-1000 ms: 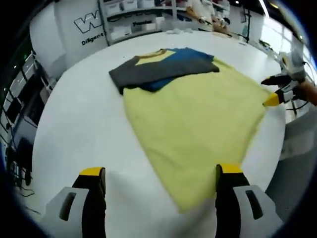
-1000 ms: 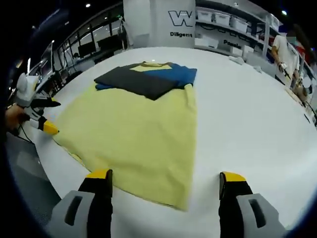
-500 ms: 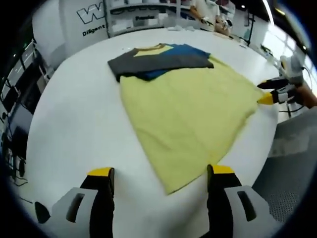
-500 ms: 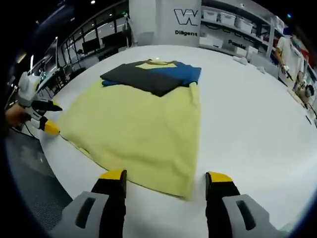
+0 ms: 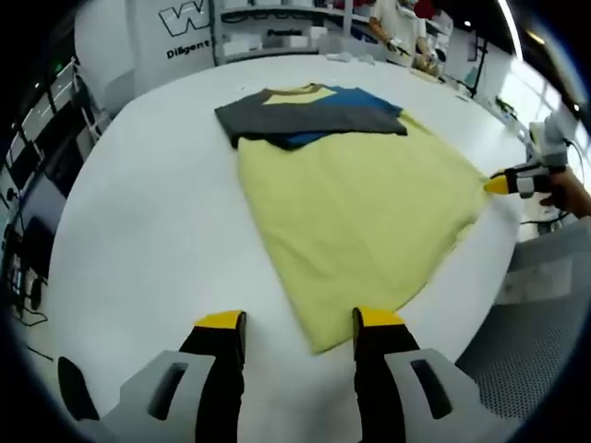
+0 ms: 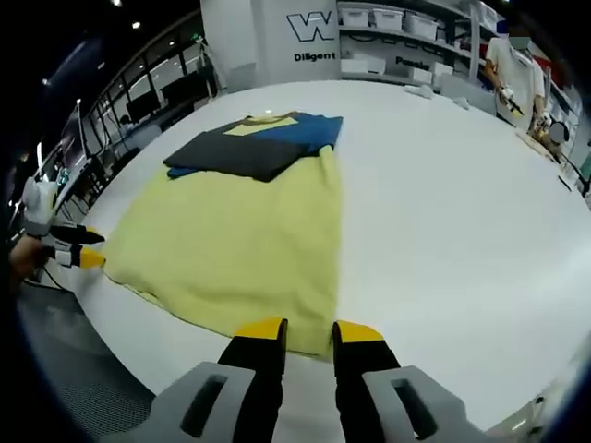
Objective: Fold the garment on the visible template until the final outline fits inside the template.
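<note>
Garment (image 5: 360,217) hem corners between narrowed left tool (image 5: 300,325) and right tool (image 6: 300,329) tips.

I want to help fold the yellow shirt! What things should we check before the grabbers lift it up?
1. Left gripper at its hem corner of the yellow shirt: ok, jaws either side of the corner.
2. Right gripper at the other hem corner: ok, jaws narrowed around the edge.
3. Cloth truly pinched: cannot tell; neither pair of jaws looks fully closed.
4. Shirt body lying flat: ok, a few small wrinkles.
5. Sleeves already folded in: ok, the dark sleeve and the blue sleeve lie across the chest.
6. Template outline on the white table: cannot tell, no outline seen.
</note>
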A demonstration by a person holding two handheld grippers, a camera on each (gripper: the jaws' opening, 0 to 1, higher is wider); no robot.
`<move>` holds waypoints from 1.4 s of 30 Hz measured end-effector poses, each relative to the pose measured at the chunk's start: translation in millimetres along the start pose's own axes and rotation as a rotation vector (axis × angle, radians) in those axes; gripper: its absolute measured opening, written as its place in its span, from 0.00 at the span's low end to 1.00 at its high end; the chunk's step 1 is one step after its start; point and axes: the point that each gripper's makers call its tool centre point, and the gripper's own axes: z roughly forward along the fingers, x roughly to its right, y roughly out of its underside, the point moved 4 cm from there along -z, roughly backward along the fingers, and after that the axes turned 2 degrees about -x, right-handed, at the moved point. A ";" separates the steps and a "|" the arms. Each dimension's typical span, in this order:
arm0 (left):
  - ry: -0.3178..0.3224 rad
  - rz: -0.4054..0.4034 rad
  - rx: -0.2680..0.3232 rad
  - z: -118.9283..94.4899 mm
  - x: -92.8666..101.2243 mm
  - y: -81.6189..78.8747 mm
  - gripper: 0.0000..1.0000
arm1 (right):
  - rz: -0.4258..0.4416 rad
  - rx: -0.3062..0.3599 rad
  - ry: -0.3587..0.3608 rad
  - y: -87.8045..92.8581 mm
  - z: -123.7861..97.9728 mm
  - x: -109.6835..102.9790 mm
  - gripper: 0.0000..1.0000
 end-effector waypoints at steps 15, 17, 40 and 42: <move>0.010 -0.022 -0.025 -1.1 3.4 3.5 0.00 | -0.081 -0.010 -0.015 -4.3 -5.5 1.5 0.00; 0.004 -0.028 -0.030 -2.0 1.6 3.0 0.00 | -0.061 -0.003 -0.024 -5.9 -7.9 3.8 0.00; 0.071 -0.131 -0.026 -8.1 7.3 8.8 0.10 | -0.066 -0.020 -0.046 -3.6 -6.5 -0.8 0.00; 0.080 -0.144 -0.032 -6.9 9.1 8.9 0.04 | -0.067 -0.020 -0.047 -3.8 -6.6 -0.8 0.00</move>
